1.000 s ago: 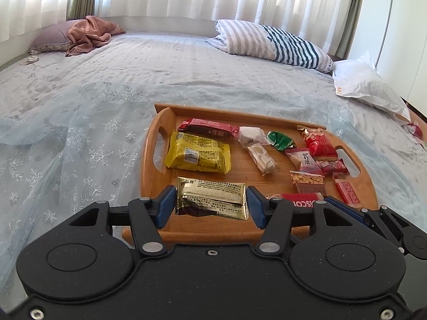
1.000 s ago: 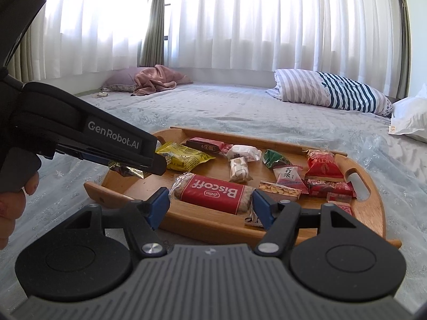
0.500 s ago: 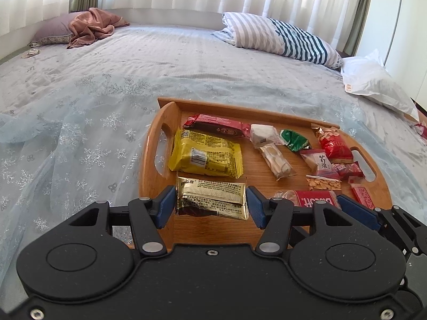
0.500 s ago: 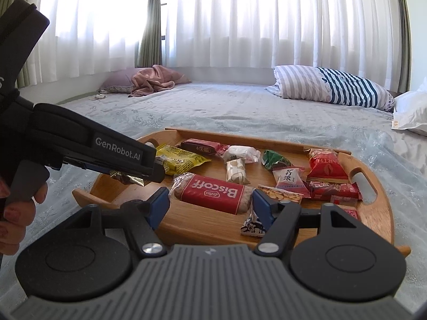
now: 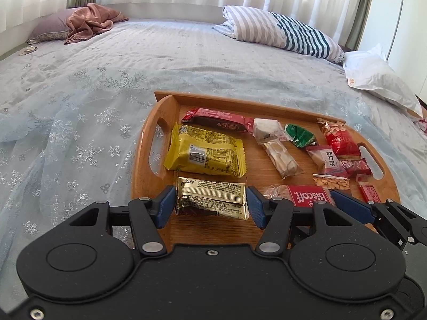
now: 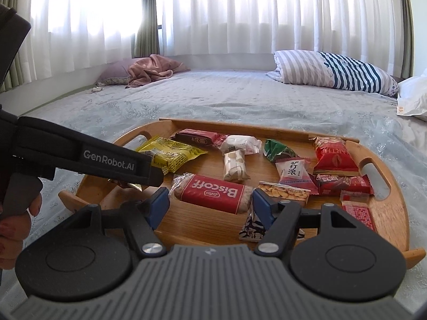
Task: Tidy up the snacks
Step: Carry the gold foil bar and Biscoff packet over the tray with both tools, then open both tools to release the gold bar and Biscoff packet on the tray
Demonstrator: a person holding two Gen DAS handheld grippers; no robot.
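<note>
While over tray [image 5: 144,144] | left gripper [image 5: 210,204] clamps gold packet [image 5: 212,198] | right gripper [image 6: 210,202] brackets Biscoff pack [image 6: 213,193], grip unclear

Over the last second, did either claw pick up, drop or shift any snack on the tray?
No pickup or drop. The left claw stays clamped on the gold packet, the right claw on the red Biscoff pack. Both packs have come in lower over the wooden tray, from its near edge toward the other snacks. The yellow packet and the rest of the tray lie as before.
</note>
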